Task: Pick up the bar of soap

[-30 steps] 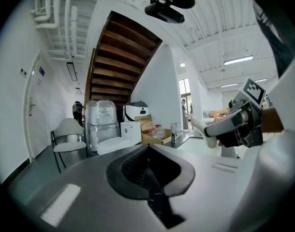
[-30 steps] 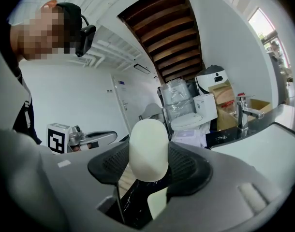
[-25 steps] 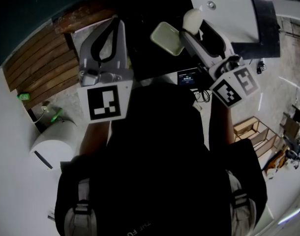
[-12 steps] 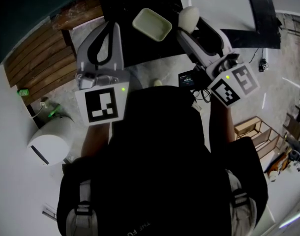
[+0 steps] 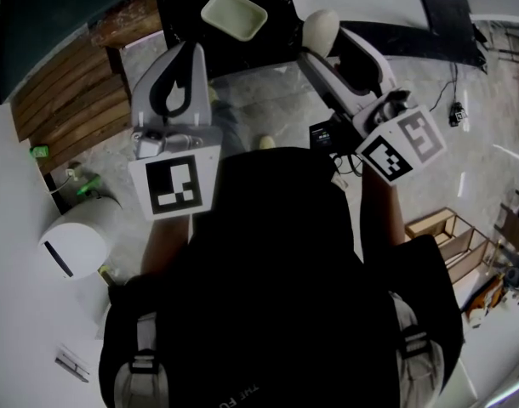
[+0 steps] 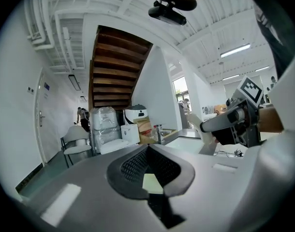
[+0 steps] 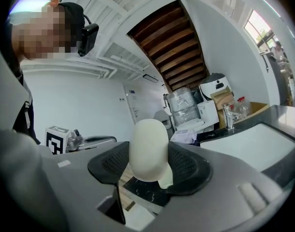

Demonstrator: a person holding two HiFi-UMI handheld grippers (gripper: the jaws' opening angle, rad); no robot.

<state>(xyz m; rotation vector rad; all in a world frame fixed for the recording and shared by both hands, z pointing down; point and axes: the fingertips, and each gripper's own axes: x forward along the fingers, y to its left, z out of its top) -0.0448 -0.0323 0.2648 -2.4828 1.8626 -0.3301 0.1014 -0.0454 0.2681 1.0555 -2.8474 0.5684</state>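
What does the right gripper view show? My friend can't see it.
The right gripper holds a pale oval soap upright between its dark jaws. Behind it are a wooden staircase and white walls.

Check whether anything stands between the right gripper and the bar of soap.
Nothing does. The right gripper has its jaws shut on the bar of soap, pressing both its sides. The left gripper sits apart, shut and empty.

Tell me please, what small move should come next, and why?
Probably lift the right gripper a little, jaws firm: the soap is clamped between them, apart from the dish. The left gripper is shut and empty.
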